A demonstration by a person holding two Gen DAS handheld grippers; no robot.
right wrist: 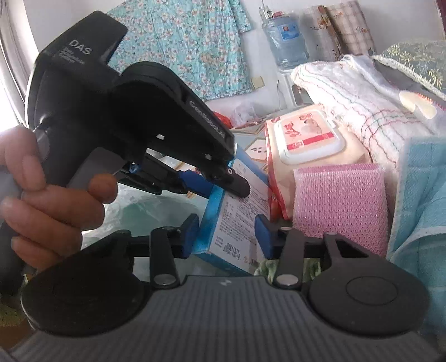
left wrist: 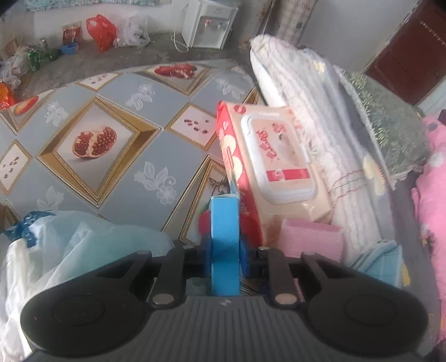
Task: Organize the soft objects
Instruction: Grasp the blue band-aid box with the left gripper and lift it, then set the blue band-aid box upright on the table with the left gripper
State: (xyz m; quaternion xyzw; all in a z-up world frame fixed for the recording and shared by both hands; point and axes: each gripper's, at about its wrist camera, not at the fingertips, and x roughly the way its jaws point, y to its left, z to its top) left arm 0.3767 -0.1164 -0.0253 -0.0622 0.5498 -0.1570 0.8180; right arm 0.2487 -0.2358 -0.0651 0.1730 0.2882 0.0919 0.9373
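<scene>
The left gripper (left wrist: 224,222) is clamped on the thin edge of a blue box (left wrist: 224,245), its blue pads pressed against both narrow faces; in the right wrist view the same left gripper (right wrist: 223,182) comes in from the upper left, held by a hand (right wrist: 47,195), and bites the top of the blue box (right wrist: 237,220), which stands tilted with its white printed label facing the camera; the right gripper (right wrist: 227,236) straddles the lower part of that box, one blue pad at each side and close against it, though whether both pads truly press on it cannot be told; just beside the box, to its right, leans a pack of wet wipes (left wrist: 273,156) with a white flip lid, resting against a rolled white towel (left wrist: 315,125); in front of the wipes lies a pink cloth (right wrist: 340,200), and beside that a light blue cloth (right wrist: 421,195); a pale plastic bag (left wrist: 69,245) sits at the left of the box; everything rests on a table (left wrist: 111,181) covered with a pomegranate-print sheet; a water dispenser (left wrist: 211,23) stands on the floor behind.
</scene>
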